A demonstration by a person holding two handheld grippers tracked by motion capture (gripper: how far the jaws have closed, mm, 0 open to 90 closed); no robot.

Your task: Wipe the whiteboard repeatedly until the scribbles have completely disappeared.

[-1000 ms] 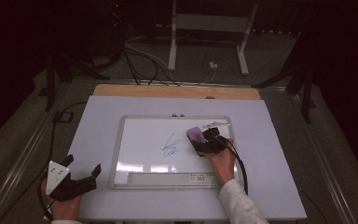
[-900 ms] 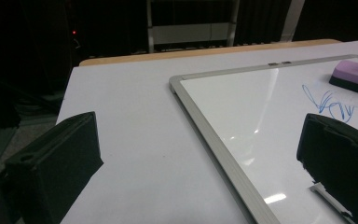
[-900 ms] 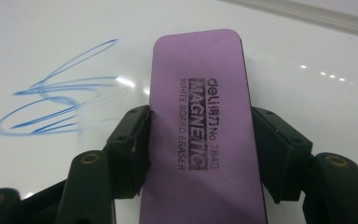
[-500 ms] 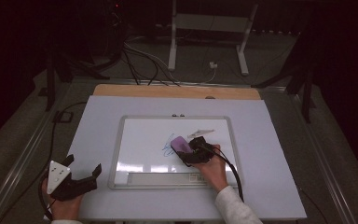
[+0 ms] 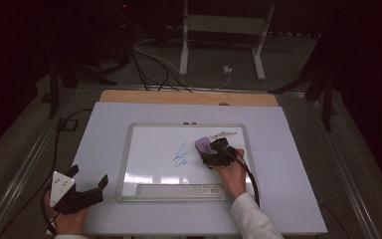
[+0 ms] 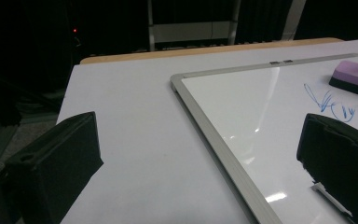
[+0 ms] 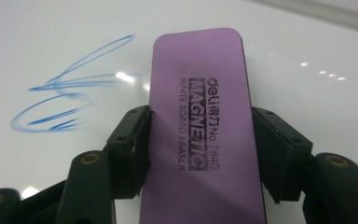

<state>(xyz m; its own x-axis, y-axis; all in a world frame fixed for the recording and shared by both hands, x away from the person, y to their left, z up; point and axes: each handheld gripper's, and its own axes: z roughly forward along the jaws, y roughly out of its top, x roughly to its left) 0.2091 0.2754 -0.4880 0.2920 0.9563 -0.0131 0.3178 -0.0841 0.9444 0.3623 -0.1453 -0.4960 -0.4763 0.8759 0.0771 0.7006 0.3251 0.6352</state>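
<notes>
Since the earlier frame, right gripper [image 5: 213, 152] slid back right, jaws clamped on purple rectangular foam eraser [image 7: 200, 135]; long axis along jaws, flat on glossy whiteboard [image 5: 154, 149] beside blue scribble [image 5: 180, 156]. Left gripper [image 5: 87, 186] sat open, idle.

Dim lab or recording studio setting. White-topped table [image 5: 129, 124] sitting on bare grey floor [image 5: 25, 149], wooden strip [image 5: 189, 97] edging its far side. Black cables [image 5: 149, 69] trailing across floor behind table. White metal stand [image 5: 219, 30] with 2 legs standing beyond. Dark surroundings closing in on both sides. Whiteboard [image 5: 154, 144] lying flat on table.
</notes>
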